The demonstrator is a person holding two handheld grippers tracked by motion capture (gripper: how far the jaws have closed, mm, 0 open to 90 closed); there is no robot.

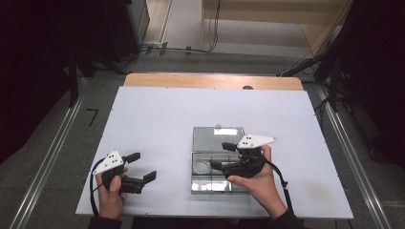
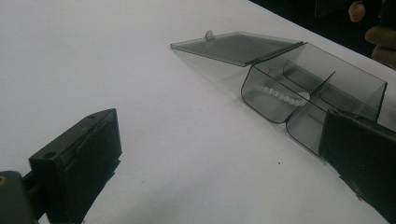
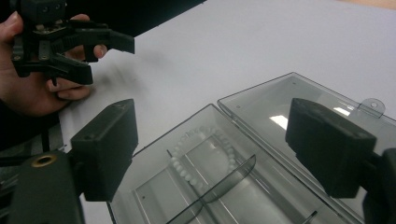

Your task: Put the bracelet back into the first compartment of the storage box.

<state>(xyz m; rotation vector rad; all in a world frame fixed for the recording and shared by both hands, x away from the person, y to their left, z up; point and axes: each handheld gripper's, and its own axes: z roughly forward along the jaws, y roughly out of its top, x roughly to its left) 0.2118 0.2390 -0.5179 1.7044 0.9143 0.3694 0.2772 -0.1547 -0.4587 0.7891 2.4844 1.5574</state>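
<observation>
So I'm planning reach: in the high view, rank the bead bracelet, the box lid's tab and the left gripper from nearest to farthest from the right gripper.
1. Bead bracelet, just left, inside the box.
2. Lid's tab, beyond, at the far edge.
3. Left gripper, far left.

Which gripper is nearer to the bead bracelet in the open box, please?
Right. The right gripper hangs over the box, beside the bead bracelet; the left gripper sits apart, off to the box's left.

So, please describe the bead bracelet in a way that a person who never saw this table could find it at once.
On the white table lies a clear grey box with its lid flat open, under the right gripper. Dividers split the box into compartments. The bead bracelet is the ring of small white beads in the compartment beside the lid hinge, and it is the one pale thing seen inside the box.
</observation>
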